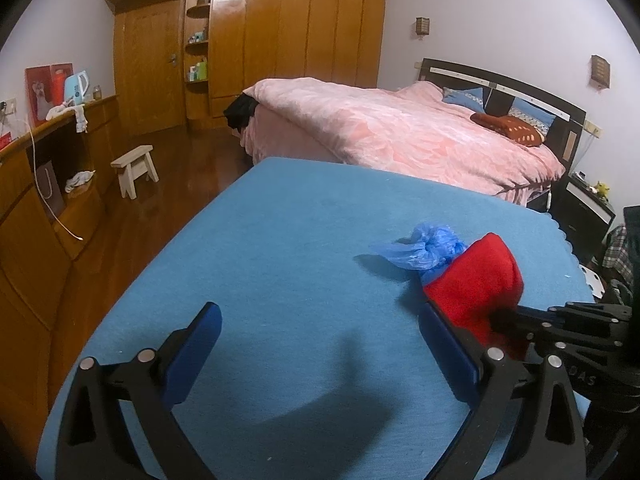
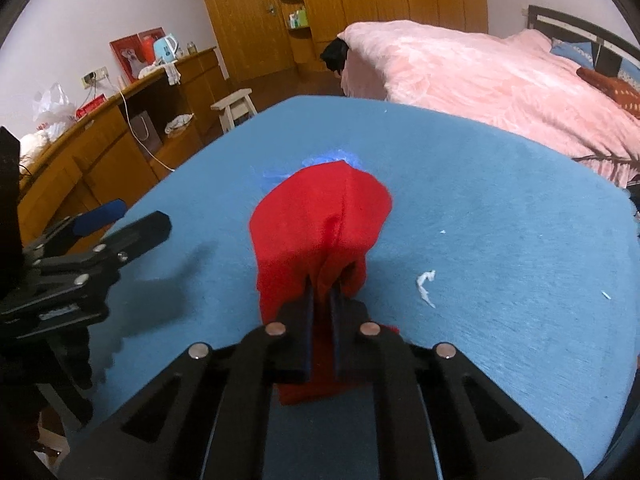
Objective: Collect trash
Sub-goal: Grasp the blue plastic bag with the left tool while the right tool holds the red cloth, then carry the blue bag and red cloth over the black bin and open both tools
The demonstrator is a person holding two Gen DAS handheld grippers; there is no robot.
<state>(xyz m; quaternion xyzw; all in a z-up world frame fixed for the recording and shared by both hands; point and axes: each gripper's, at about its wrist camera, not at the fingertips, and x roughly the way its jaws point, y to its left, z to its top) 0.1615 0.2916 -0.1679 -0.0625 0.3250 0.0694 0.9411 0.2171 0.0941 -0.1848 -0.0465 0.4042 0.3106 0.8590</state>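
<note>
My right gripper (image 2: 322, 294) is shut on a red cloth (image 2: 320, 216) and holds it over the blue-covered table (image 2: 500, 208); the cloth also shows in the left wrist view (image 1: 476, 280). A crumpled blue plastic bag (image 1: 420, 250) lies on the table just beyond the cloth, mostly hidden behind it in the right wrist view (image 2: 332, 157). A white paper scrap (image 2: 425, 282) lies to the right of the cloth. My left gripper (image 1: 320, 340) is open and empty above the table, left of the cloth; it also shows in the right wrist view (image 2: 120, 220).
A pink-covered bed (image 1: 400, 132) stands beyond the table. A wooden sideboard (image 1: 52, 184) runs along the left wall, with a small white stool (image 1: 136, 170) on the floor. Tiny white specks (image 2: 606, 295) lie on the table's right side.
</note>
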